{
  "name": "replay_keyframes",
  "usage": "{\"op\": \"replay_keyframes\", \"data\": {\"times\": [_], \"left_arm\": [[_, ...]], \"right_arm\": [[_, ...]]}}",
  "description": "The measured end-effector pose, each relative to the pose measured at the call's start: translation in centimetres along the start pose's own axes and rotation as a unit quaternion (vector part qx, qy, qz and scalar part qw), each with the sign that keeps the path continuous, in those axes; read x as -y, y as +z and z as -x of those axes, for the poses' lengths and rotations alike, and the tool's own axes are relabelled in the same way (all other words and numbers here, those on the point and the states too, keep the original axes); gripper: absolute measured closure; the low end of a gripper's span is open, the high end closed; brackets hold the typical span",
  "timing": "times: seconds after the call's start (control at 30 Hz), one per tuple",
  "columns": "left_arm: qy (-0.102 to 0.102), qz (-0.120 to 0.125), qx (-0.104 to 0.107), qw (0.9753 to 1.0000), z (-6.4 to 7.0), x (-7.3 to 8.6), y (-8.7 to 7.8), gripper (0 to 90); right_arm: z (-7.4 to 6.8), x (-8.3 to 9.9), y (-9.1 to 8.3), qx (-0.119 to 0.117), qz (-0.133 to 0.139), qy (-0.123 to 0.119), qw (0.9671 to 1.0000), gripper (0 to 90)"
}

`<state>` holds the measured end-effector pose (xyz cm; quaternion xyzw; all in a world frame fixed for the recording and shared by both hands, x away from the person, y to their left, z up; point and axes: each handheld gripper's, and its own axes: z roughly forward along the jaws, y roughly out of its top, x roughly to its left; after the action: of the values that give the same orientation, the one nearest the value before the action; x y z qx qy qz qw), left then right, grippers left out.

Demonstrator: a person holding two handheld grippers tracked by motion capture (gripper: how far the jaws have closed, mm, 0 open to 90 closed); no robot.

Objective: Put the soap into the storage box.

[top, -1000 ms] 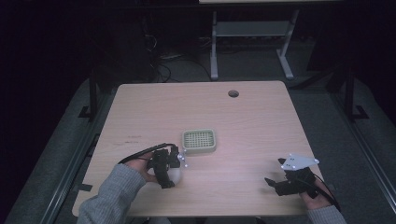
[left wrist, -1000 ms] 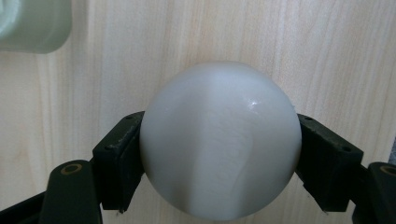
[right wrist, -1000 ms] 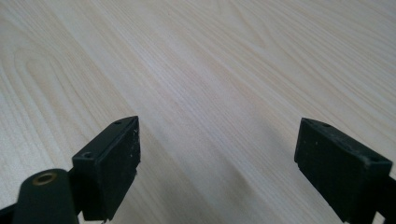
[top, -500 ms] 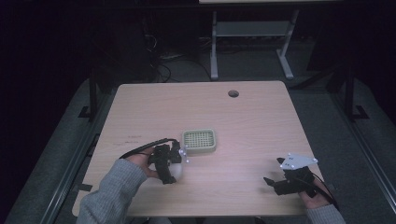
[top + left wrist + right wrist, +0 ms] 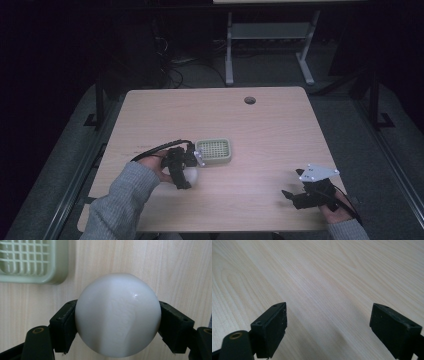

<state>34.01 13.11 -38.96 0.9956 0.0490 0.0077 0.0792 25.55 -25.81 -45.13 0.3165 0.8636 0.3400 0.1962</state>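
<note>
R gripper (image 5: 292, 196) sits near the table's (image 5: 280, 125) front edge, jaws wide apart w/ nothing betw. them, bare wood all round. L gripper (image 5: 186, 176) is left of centre, jaws clamped on both sides of the white ball (image 5: 117, 315), just above the tabletop. Green grid tray (image 5: 214, 150) lies just beyond the ball, apart from it. Far half of table is open up to the back edge, w/ a cable hole (image 5: 249, 100) there.
</note>
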Motion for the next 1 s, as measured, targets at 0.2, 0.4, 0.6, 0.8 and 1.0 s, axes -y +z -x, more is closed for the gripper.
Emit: {"op": "replay_keyframes", "data": {"times": [0.2, 0.4, 0.6, 0.8, 1.0], "left_arm": [[0.005, 0.001, -0.003, 1.0000, -0.6, -0.8, -0.5, 24.0], [0.008, -0.001, -0.004, 1.0000, -1.1, -1.4, -1.0, 24.1], [0.014, -0.001, -0.008, 0.9999, -1.7, -2.1, -1.6, 24.1], [0.017, -0.006, -0.009, 0.9998, -2.2, -2.7, -1.8, 24.0], [0.020, -0.010, -0.006, 0.9997, -2.9, -3.5, -1.8, 24.0]], "right_arm": [[0.0, 0.0, 0.0, -0.001, 0.000, 0.001, 1.0000, 13.9], [-0.1, -0.1, -0.1, 0.000, -0.002, -0.001, 1.0000, 13.9], [-0.1, 0.0, 0.0, -0.001, -0.001, 0.001, 1.0000, 13.9], [-0.1, 0.0, -0.1, 0.000, 0.002, 0.003, 1.0000, 13.9], [-0.1, 0.0, -0.1, -0.001, 0.001, 0.002, 1.0000, 13.9]]}}
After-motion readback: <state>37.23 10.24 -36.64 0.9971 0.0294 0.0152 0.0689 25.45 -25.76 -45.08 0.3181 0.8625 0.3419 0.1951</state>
